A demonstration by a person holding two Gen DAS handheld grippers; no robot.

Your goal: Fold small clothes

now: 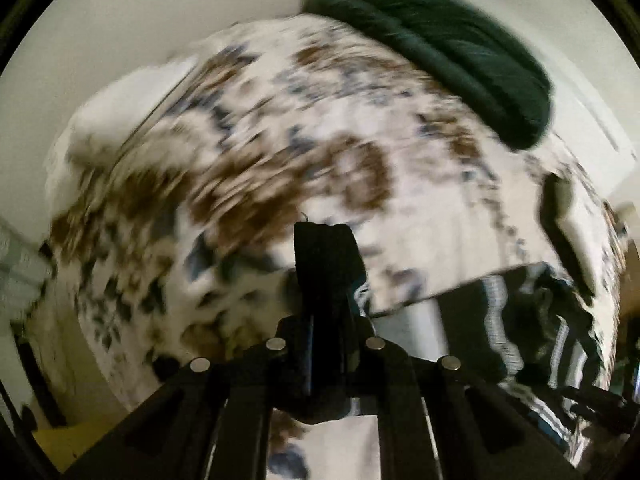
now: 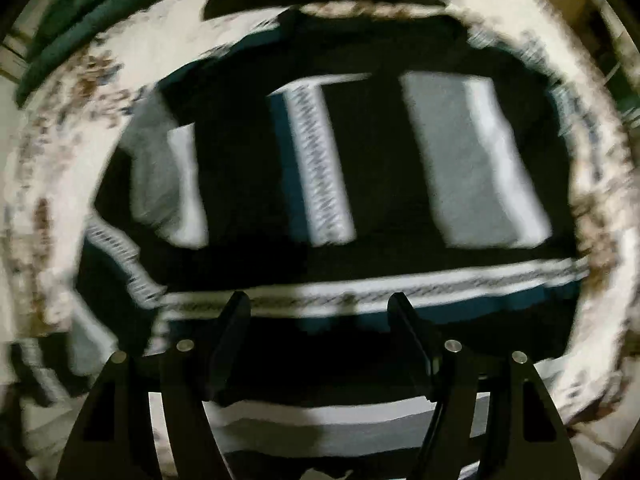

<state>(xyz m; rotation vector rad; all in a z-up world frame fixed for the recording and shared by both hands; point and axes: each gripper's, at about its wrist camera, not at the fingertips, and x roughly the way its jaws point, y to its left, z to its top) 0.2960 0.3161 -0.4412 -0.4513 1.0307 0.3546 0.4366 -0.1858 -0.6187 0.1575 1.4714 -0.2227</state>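
Observation:
A dark garment with white, grey and teal stripes lies spread on a bed with a white, brown and blue patterned cover. My right gripper is open just above the garment's near striped band. My left gripper has its fingers pressed together, above the patterned cover; the striped garment shows at the lower right and an edge of it runs up to the fingers. Both views are blurred by motion.
A dark green folded cloth lies at the far end of the bed, also at the top left of the right wrist view. A white pillow sits at the left. A pale wall stands behind the bed.

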